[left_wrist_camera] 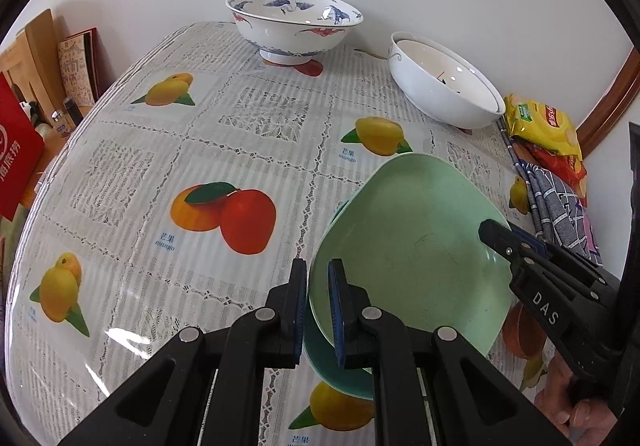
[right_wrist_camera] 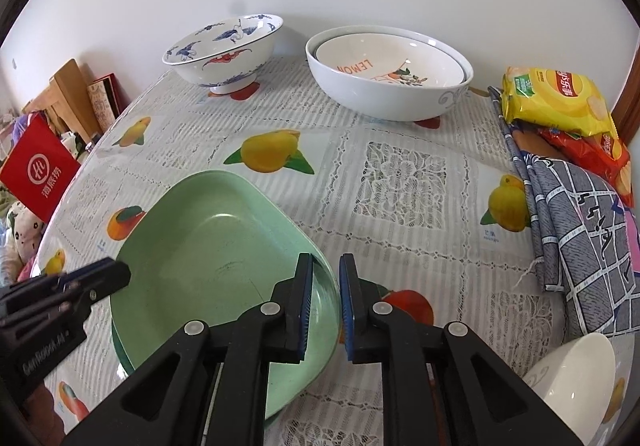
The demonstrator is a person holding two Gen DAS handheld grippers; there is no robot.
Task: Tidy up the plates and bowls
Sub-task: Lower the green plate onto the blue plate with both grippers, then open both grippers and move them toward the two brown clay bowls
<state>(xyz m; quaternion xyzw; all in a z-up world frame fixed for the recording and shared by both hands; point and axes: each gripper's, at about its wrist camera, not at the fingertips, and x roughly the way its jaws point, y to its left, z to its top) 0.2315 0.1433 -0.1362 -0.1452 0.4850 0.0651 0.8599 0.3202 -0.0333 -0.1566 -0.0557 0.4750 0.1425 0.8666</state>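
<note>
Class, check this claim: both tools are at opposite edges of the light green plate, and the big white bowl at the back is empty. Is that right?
Not quite. The white bowl is not empty: the right wrist view shows a smaller bowl nested inside. Both tools, left and right, are at the green plate.

My left gripper [left_wrist_camera: 318, 310] enters from the bottom centre of the left wrist view, its two black fingers with blue pads [left_wrist_camera: 335, 310] standing upright and parallel, a narrow gap between them. My right gripper [right_wrist_camera: 325, 306] enters likewise from the bottom centre of the right wrist view, jaws a little wider apart. In the left wrist view the right gripper reaches in from the lower right edge, pointing up-left, with my right hand [left_wrist_camera: 576, 402] wrapped around its handle at the lower right corner. In the right wrist view the left gripper projects from the left edge, pointing right.
</note>
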